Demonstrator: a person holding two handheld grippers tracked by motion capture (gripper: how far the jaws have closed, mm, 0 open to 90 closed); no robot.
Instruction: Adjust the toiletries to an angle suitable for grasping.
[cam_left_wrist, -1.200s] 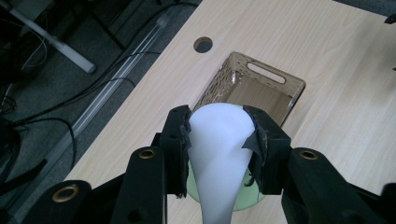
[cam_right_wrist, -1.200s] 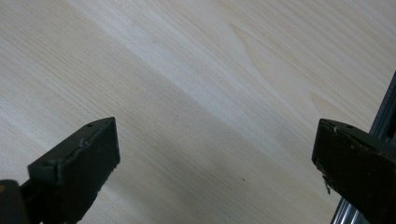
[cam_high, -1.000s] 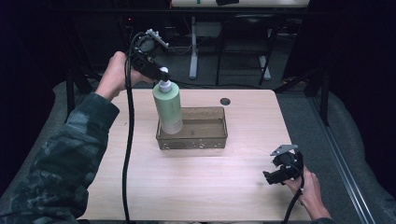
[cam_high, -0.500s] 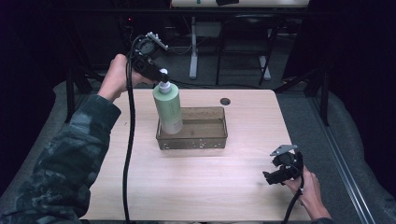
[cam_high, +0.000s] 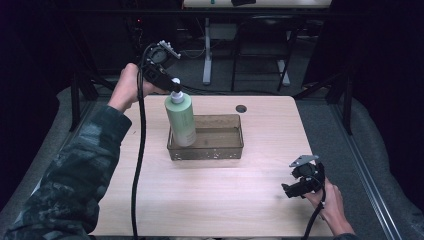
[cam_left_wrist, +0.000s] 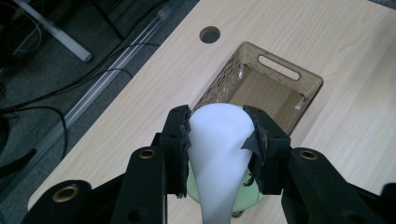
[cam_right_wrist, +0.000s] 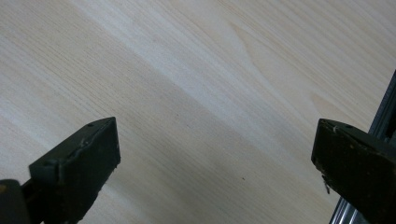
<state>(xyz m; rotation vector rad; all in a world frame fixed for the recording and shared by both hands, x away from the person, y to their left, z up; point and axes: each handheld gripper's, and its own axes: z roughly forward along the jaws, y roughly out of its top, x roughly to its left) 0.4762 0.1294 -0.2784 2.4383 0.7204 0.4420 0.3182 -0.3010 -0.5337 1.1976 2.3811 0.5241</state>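
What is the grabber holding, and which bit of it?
The left gripper is shut on the green bottle, pinching its white cap at the top. The right gripper is open, holding nothing.

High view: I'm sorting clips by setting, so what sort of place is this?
Probably a lab or workshop recording station: a bare wooden table with a cable hole, dark surroundings with floor cables, and metal stand legs behind.

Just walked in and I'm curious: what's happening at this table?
A person holds a gripper in each hand. The left gripper has its jaws shut on the white cap of a green bottle, which stands upright at the left end of a clear brown bin. The right gripper waits open near the table's front right corner.
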